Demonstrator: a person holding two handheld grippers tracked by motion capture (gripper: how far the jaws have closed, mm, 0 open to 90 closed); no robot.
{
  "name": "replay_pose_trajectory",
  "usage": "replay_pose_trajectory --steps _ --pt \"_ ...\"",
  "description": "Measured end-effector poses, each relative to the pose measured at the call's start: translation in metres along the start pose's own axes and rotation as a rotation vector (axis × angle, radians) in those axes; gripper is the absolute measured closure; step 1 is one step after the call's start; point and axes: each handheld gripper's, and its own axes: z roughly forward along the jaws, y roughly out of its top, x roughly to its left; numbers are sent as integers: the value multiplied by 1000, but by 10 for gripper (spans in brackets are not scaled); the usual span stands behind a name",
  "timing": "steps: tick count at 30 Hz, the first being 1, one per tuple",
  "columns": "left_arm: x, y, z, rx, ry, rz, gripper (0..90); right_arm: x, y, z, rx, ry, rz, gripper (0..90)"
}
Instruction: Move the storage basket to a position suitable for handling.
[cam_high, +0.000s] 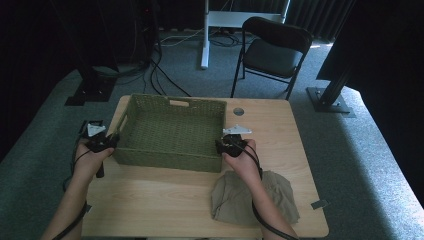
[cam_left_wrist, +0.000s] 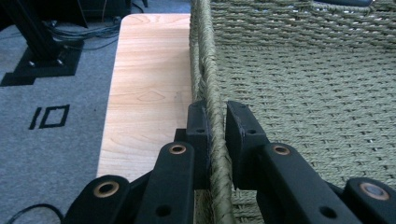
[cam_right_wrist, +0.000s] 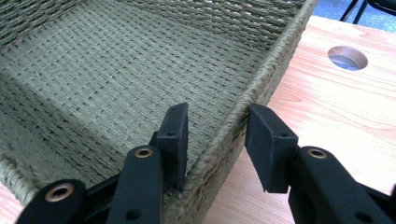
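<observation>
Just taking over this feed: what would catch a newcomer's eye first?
The big green woven basket at the table's middle, with a gripper at each side wall. The left gripper is clamped on its rim; the right gripper straddles the opposite rim, fingers apart. A crumpled tan cloth lies near the front edge.

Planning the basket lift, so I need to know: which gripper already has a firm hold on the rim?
Left. The left gripper has its fingers pinched tight on the basket rim. The right gripper straddles the opposite rim, but a gap shows beside one finger, so it must close first.
</observation>
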Motion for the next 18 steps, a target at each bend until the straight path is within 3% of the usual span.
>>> replay_pose_trajectory --steps 8,18 --pt "-10 -1 -1 12 -5 -7 810 -7 0 -2 7 -20 6 623" --pt "-30 0 2 25 -35 -3 810 -26 -1 -6 9 -55 39 665"
